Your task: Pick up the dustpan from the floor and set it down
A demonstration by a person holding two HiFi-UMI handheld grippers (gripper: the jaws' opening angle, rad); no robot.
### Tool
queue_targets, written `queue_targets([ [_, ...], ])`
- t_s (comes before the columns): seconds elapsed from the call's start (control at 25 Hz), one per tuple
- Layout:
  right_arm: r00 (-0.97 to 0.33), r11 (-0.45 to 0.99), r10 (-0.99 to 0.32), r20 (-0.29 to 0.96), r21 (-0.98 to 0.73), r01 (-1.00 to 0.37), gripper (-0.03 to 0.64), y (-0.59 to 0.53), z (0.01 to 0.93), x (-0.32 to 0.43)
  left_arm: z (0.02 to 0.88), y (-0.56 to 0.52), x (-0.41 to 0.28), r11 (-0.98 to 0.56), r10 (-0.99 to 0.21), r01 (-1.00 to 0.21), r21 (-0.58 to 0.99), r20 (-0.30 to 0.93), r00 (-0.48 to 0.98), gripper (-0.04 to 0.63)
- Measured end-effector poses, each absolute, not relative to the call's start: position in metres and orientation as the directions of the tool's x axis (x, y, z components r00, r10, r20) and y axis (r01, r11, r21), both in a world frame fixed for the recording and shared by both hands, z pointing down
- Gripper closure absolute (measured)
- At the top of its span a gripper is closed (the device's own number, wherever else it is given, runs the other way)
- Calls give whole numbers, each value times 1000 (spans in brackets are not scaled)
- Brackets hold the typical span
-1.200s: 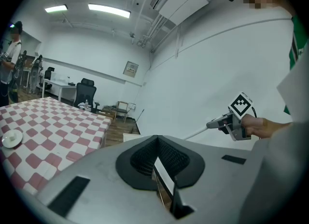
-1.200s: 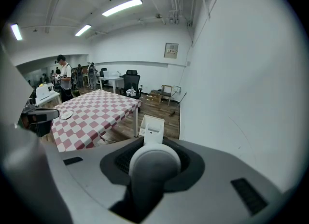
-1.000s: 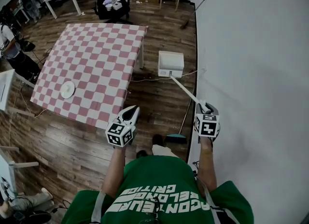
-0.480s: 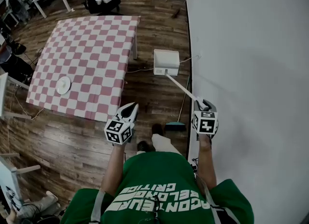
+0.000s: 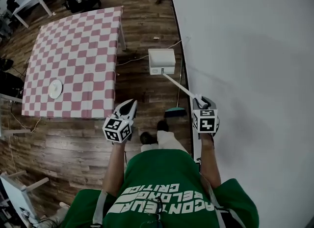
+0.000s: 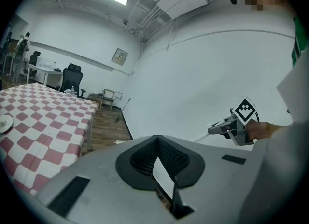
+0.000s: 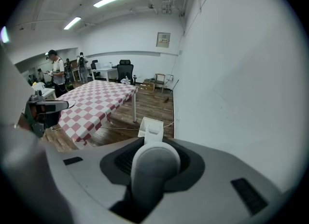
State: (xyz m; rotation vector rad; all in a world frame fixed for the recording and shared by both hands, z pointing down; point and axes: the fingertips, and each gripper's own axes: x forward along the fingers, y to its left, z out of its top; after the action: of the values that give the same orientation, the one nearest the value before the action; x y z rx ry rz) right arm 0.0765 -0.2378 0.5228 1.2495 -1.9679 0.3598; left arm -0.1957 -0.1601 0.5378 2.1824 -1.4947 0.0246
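Two grippers show at the bottom of the head view, in front of a person in a green shirt. The right gripper (image 5: 200,100) is clamped on the long handle of the white dustpan (image 5: 162,61), whose pan lies out ahead over the wooden floor (image 5: 142,92), just beside the white wall (image 5: 245,74). Whether the pan touches the boards cannot be told from above. The right gripper view shows what the head view does not: the rounded end of the handle fills the space between the jaws, with the pan beyond it. It also takes in people standing at the far left of the room. The left gripper (image 5: 126,105) holds nothing, and its own view shows the jaws drawn together at the tips. That view also catches the right gripper from the side, against the wall. Only the head view shows the whole table with the red-checked cloth (image 5: 73,50), a white plate (image 5: 55,88) on it, and a small teal thing (image 5: 175,111) on the floor between the grippers.
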Motion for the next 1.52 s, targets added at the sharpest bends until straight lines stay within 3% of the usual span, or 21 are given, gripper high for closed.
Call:
queue_targets([
  [0.52,-200,483,-600,774,152,-862,505,-168,566,149,536,-161,-100,-426,-794,-838,342,303,528,592],
  [1.0,-153,460,-491,858,105,-882,505,-62,626,248,551,-88,15,-490,-725,-791,366,333,603,592],
  [1.52,-110,446,-429,897,104,-889,505,8,672,301,555,-20,55,-510,-712,-781,360,333,618,592],
])
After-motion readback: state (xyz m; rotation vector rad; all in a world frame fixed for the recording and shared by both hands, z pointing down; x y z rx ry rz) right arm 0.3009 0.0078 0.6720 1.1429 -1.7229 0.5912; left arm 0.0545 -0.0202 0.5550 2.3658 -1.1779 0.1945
